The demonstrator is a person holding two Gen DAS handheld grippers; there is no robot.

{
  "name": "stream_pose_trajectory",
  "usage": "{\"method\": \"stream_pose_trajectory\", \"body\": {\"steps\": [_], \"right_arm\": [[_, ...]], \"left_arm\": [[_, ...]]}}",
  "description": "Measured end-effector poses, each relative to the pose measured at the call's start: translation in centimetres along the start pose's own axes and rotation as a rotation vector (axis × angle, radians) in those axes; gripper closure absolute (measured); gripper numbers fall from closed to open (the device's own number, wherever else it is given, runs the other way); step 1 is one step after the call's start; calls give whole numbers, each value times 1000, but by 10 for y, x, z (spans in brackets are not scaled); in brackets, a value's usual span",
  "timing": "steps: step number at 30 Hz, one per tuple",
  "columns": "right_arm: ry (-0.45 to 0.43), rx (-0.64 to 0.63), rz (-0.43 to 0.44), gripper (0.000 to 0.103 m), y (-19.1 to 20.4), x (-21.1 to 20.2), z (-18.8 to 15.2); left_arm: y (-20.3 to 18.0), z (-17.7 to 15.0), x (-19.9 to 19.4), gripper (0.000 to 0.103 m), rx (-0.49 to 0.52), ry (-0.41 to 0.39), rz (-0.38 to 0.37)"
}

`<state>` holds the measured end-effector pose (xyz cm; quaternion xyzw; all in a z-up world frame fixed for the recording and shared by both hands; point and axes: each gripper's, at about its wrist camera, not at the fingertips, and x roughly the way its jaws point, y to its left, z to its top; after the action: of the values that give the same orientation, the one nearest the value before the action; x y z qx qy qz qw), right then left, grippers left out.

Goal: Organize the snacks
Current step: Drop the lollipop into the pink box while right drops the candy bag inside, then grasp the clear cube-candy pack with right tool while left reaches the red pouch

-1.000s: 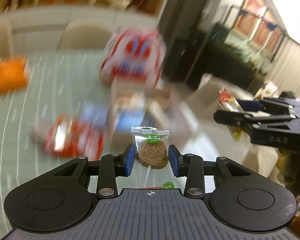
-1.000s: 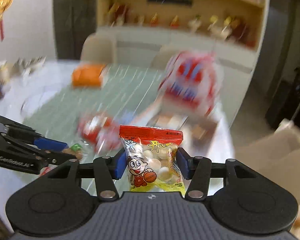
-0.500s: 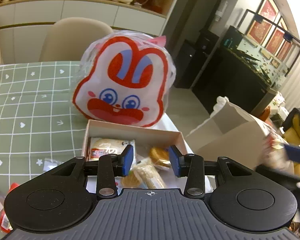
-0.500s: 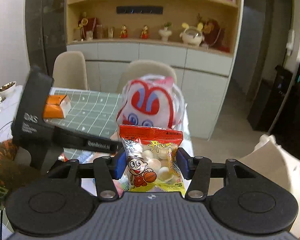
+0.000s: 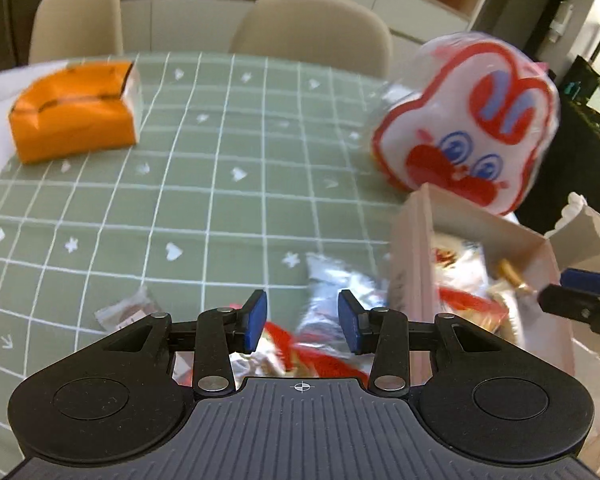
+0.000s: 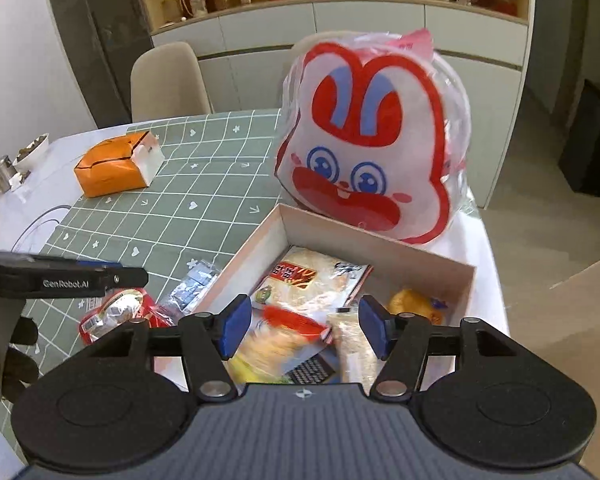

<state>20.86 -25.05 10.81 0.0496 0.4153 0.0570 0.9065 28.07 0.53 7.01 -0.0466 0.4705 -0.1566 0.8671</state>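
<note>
My right gripper (image 6: pixel 305 326) hangs over the open cardboard box (image 6: pixel 380 240). Its jaws are opening, and the pads do not touch the red-topped snack bag (image 6: pixel 284 332), which is a blur below them among other packets in the box. My left gripper (image 5: pixel 302 320) is open with nothing between its pads, low over silver and red snack packets (image 5: pixel 332 296) on the green checked mat (image 5: pixel 204 200), just left of the box (image 5: pixel 416 248). Each gripper shows at the edge of the other's view: the left gripper (image 6: pixel 60 278) and the right gripper (image 5: pixel 588 296).
A big rabbit-face bag (image 6: pixel 364 160) stands behind the box. An orange package (image 5: pixel 76 112) lies at the mat's far left. A small clear packet (image 5: pixel 128 312) and more loose packets (image 6: pixel 116 316) lie near the left gripper. Two beige chairs (image 5: pixel 312 24) stand beyond the table.
The left gripper let go of its cookie packet, then swung left from the box to the loose packets. The right gripper came over the box and released the red-topped bag.
</note>
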Motion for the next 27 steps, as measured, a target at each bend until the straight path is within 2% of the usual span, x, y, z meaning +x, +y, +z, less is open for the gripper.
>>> {"method": "stream_pose_trajectory", "body": {"steps": [3,7,9,10,11,15,19,21,25,27], "right_arm": [[18,-2,19,43,11,4,-6],[52,-11,30,43,27,3,-24],[75,-22,33,43,34,-2,-36],[80,-33,30,43,37,-5,-41],[82,-47,25,43,40,-8,-47],[90,-95,14,42,49,-17,-71],[34,-200,-19,36,68,-20,-87],[7,-232,-4,36,80,-20,-92],[-59,-247,69,36,103,-23,-101],[-34,-251,119,36,114,-15,-105]], "left_arm": [[-3,11,22,59,19,26,-34],[-27,34,61,59,88,60,-115],[-36,39,81,63,146,96,-96],[-40,39,89,71,178,109,-77],[-39,38,93,72,205,111,-69],[-27,21,81,74,264,111,-124],[-18,-12,57,74,329,109,-130],[-11,-27,44,74,309,109,-148],[12,-57,16,75,183,114,-209],[27,-73,4,75,100,115,-239]]}}
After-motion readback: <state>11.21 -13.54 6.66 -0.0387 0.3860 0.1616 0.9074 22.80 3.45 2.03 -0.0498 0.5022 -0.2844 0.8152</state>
